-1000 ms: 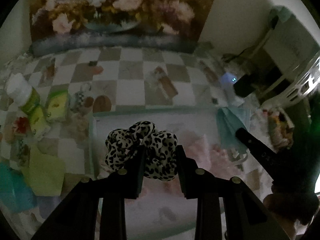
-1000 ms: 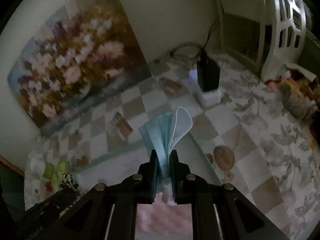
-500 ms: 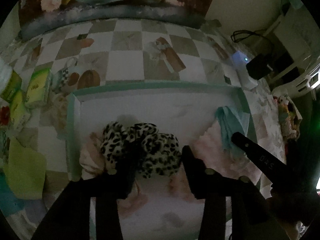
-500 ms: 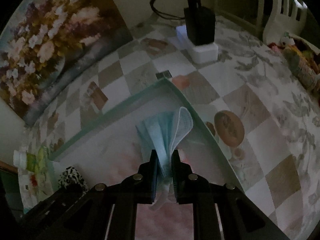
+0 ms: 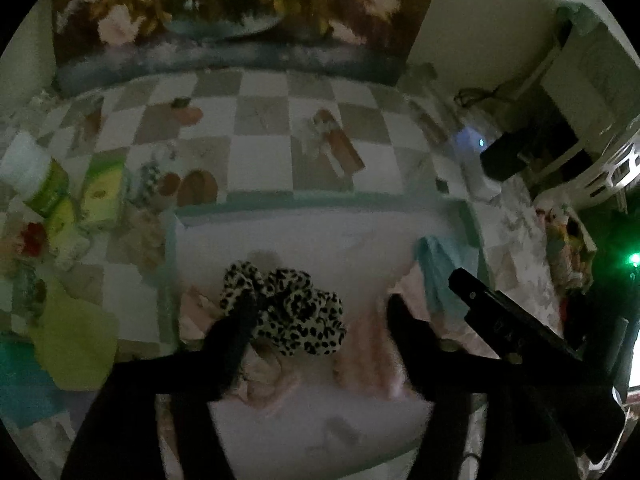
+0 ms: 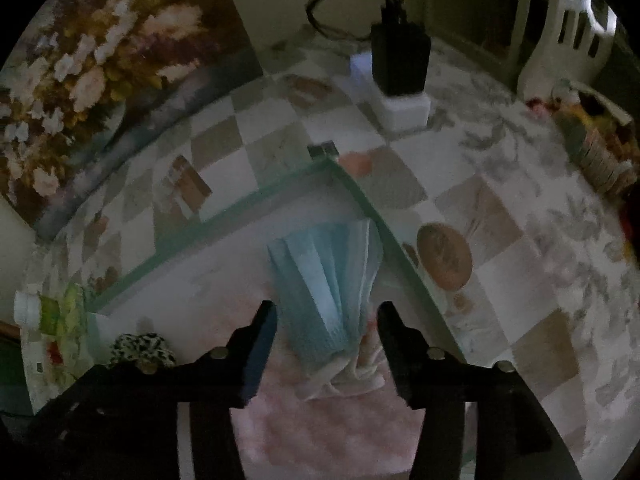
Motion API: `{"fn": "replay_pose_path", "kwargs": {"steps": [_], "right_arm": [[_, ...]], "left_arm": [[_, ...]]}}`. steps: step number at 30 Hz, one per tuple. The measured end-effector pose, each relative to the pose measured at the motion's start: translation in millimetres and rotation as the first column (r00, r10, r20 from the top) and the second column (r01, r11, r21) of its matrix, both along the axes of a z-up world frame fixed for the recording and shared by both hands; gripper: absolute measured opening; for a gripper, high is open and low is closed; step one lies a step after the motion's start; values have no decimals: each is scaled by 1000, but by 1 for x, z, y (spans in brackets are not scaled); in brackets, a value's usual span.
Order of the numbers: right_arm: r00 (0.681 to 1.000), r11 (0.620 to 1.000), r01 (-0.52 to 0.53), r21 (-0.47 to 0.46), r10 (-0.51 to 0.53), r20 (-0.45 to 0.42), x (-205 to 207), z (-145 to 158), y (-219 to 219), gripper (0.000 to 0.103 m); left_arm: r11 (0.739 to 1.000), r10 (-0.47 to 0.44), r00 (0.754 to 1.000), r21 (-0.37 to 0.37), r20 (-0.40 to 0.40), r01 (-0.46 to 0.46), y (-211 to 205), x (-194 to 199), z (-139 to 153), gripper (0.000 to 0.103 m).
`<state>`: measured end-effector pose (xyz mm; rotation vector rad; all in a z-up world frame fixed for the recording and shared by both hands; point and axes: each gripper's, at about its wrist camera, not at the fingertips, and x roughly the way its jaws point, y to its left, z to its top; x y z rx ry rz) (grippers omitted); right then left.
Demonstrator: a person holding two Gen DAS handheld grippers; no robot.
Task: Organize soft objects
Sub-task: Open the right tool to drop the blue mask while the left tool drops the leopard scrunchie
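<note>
A leopard-print scrunchie lies in the teal-rimmed white tray on a pink fluffy cloth. My left gripper hangs over it with its jaws opening; the scrunchie rests against the left finger, free of the right one. In the right wrist view a light blue face mask lies in the tray's corner. My right gripper straddles the mask with its jaws opening, pads apart from it. The scrunchie shows at the lower left there.
Green boxes and a white-capped bottle sit left of the tray, with a yellow-green cloth nearer. A black device on a white block stands behind the tray. A flower painting leans on the wall. A white chair is far right.
Both grippers lowered into the tray and opened. The scrunchie dropped from the left jaws onto the pink cloth; the mask left the right jaws and unfolded in the tray's corner.
</note>
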<state>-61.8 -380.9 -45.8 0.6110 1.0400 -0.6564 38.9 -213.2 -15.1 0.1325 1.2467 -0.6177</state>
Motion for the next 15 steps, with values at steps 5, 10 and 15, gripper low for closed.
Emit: {"fn": "replay_pose_path", "kwargs": {"steps": [5, 10, 15], "right_arm": [[999, 999, -28, -38, 29, 35, 4, 23, 9, 78], [998, 996, -52, -67, 54, 28, 10, 24, 17, 103], [997, 996, -63, -66, 66, 42, 12, 25, 20, 103]], "left_arm": [[998, 69, 996, -1, 53, -69, 16, 7, 12, 88], [983, 173, 975, 36, 139, -179, 43, 22, 14, 100], [970, 239, 962, 10, 133, -242, 66, 35, 14, 100]]}}
